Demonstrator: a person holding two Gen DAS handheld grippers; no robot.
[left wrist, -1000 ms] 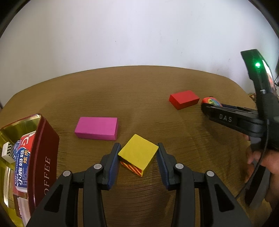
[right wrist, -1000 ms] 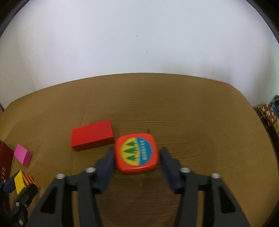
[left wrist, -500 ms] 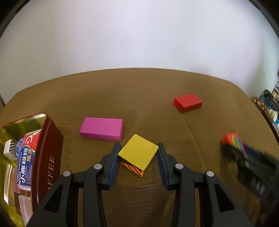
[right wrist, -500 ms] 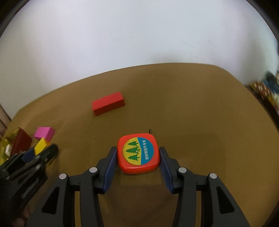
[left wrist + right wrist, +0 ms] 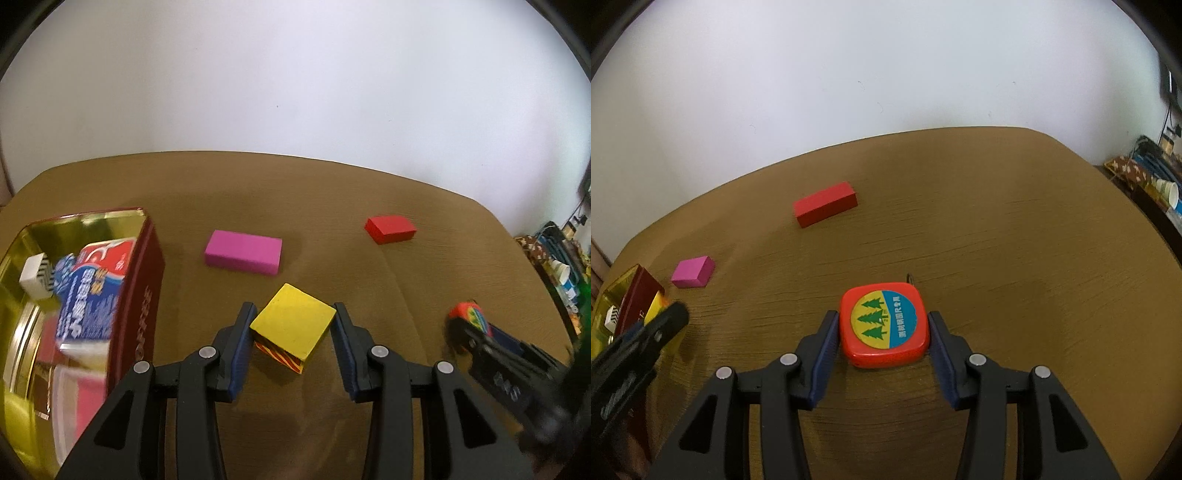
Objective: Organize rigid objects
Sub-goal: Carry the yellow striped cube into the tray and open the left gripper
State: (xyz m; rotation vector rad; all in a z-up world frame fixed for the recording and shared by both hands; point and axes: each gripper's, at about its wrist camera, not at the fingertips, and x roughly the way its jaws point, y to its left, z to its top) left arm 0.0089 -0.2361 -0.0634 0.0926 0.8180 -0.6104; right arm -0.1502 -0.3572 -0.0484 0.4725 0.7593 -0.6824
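Observation:
My left gripper (image 5: 293, 310) is shut on a yellow block (image 5: 293, 328) with a red-striped side, holding it above the brown table (image 5: 369, 280). To its left stands a red tin (image 5: 147, 288) with a gold inside. My right gripper (image 5: 882, 315) is shut on a red tape measure (image 5: 884, 325) with a tree label. A pink block (image 5: 243, 252) and a red block (image 5: 390, 229) lie flat farther back. In the right wrist view the left gripper (image 5: 665, 314) shows at the left edge beside the tin (image 5: 639, 291).
A blue and red toothpaste box (image 5: 92, 284) and a small white box (image 5: 35, 275) lie inside the tin. Clutter with paper cups (image 5: 1167, 192) sits past the table's right edge. A white wall (image 5: 295, 74) rises behind the table.
My left gripper has carried the yellow block closer to the tin. My right gripper has drawn the tape measure away from the red block toward the table's near right side.

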